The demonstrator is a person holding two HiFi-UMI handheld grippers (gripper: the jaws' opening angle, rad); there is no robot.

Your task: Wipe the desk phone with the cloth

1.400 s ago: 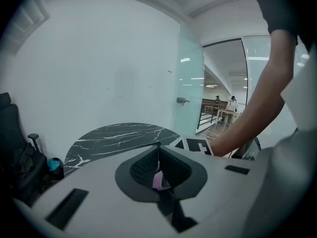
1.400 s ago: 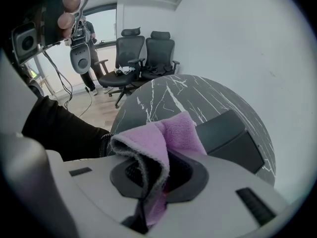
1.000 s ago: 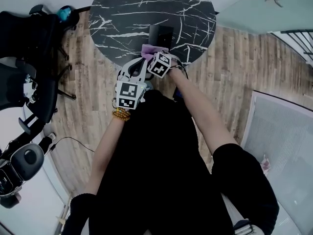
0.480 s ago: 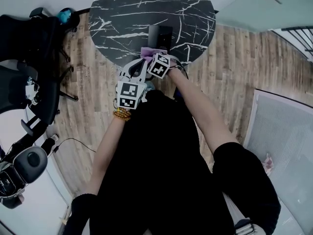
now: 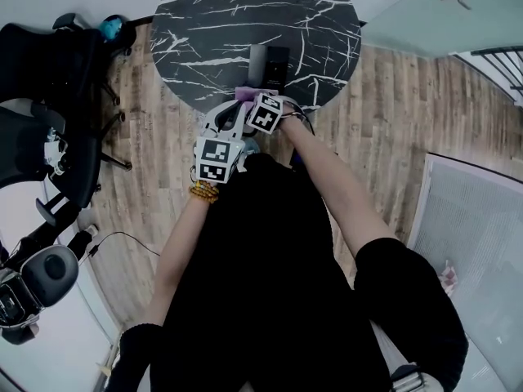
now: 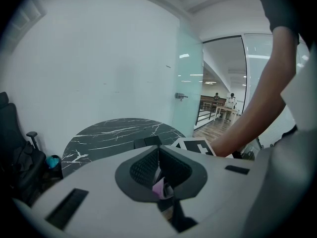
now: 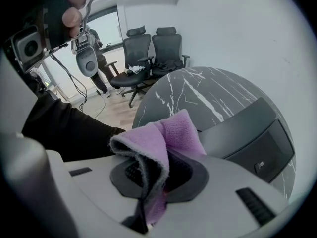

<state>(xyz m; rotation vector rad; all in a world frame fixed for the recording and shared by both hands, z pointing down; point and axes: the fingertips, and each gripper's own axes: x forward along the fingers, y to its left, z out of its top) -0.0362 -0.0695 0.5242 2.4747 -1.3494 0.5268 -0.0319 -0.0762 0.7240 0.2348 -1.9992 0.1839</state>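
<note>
The right gripper [image 7: 163, 175] pinches the cloth [image 7: 168, 133], soft, light and limp, best held by its bunched fold, the left gripper [image 6: 158, 165] seems closed on a corner too, and just beyond sits the rigid desk phone [image 7: 257, 140] at the near edge of the round table [image 5: 212, 23].

The cloth [image 7: 171, 133] pinched in the right claw [image 7: 157, 172] is purple fleece, soft and nappy, fuzzy along its edge. The claw's shell looks like matt grey plastic, and its pads [image 7: 132, 172] are dark and ribbed. Just beyond it, the desk phone [image 7: 257, 143] is smooth, matt dark plastic. The surface [image 5: 245, 23] beneath is polished black marble with white veins. The floor [image 5: 392, 96] is wood plank.
</note>
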